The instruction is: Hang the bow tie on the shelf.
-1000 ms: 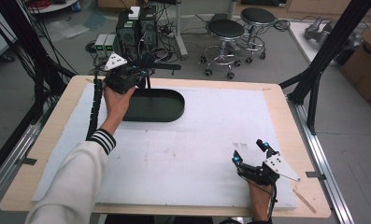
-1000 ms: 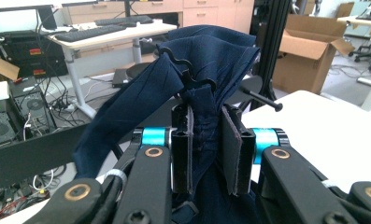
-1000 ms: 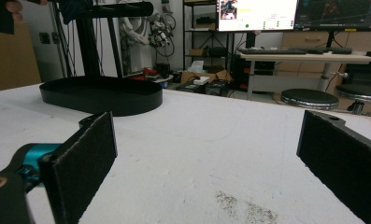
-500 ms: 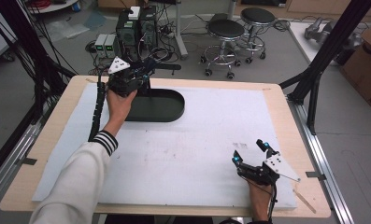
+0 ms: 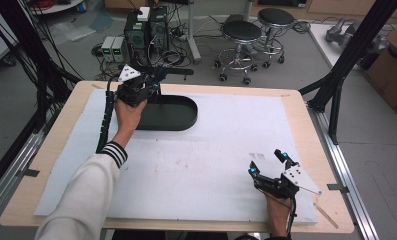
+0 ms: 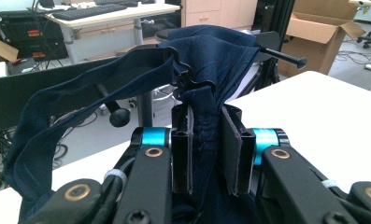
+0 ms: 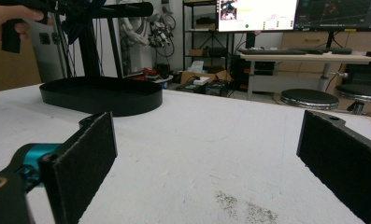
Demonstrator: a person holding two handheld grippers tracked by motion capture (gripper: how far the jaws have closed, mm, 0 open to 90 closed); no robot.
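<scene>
A navy cloth is pinched between the jaws of my left gripper and drapes over a black hook and pegs of a rack. In the high view my left gripper is held at the table's far left, above the end of a black oval tray, with the cloth at its tip near the rack's bar. My right gripper rests near the front right, open, nothing between its pads. The tray and the rack's posts stand far off in the right gripper view.
A white mat covers the wooden table. A thin wooden stick lies at the front right corner. Black frame posts rise at the right edge. Stools, computers and a cardboard box stand beyond the table.
My left gripper has shifted a little to the right along the rack with the cloth in it. The right gripper has stayed put.
</scene>
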